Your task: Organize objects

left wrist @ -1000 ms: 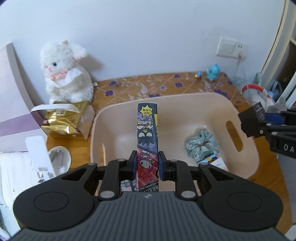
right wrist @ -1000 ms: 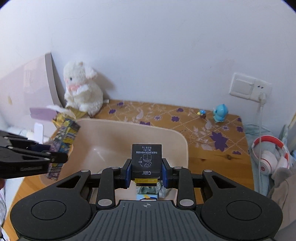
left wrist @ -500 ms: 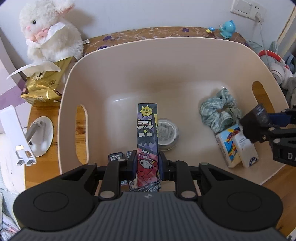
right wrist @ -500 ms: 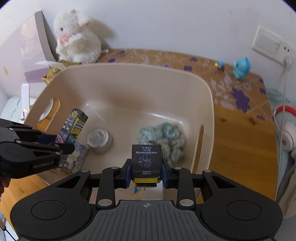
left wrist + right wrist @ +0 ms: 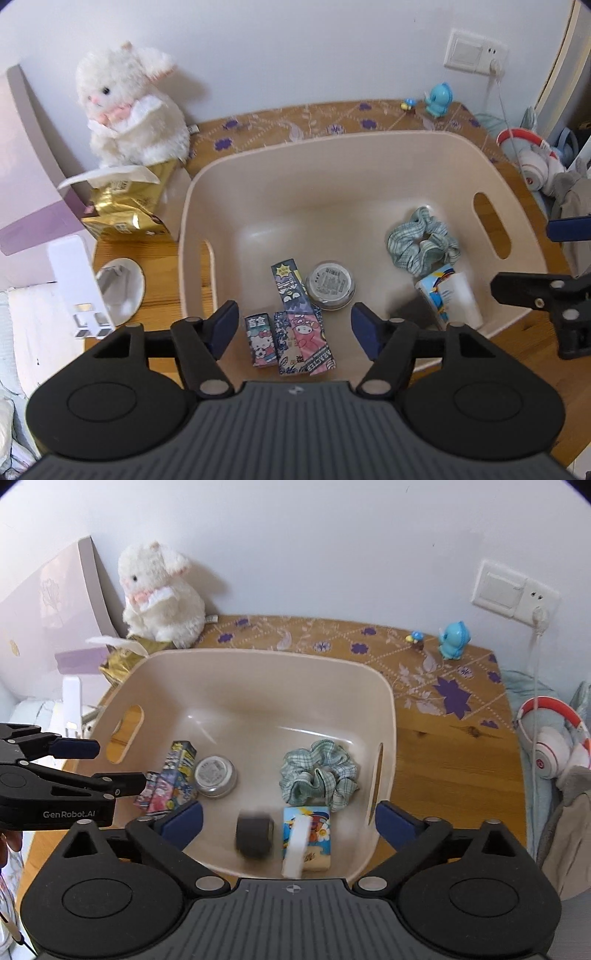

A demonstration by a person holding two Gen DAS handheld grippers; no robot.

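A beige bin (image 5: 258, 162) (image 5: 258, 664) sits on the wooden table. Inside lie a long cartoon box (image 5: 295, 295) (image 5: 177, 771), smaller cartoon boxes (image 5: 263, 341), a round silver tin (image 5: 332, 285) (image 5: 215, 775), a green checked scrunchie (image 5: 421, 240) (image 5: 317, 775), a blue picture box (image 5: 448, 295) (image 5: 310, 834) and a small black box (image 5: 255, 836), blurred. My left gripper (image 5: 293, 326) is open and empty above the cartoon boxes. My right gripper (image 5: 288, 821) is open and empty above the black box.
A white plush rabbit (image 5: 129, 107) (image 5: 159, 598) and a gold bag (image 5: 125, 210) stand left of the bin. A blue figurine (image 5: 454, 638), wall socket (image 5: 513, 590) and red-white headphones (image 5: 554, 746) are on the right. A purple board (image 5: 26, 166) leans at far left.
Both grippers opened and pulled back up. The long cartoon box left my left gripper and lies in the bin; the black box left my right gripper and is in the bin.
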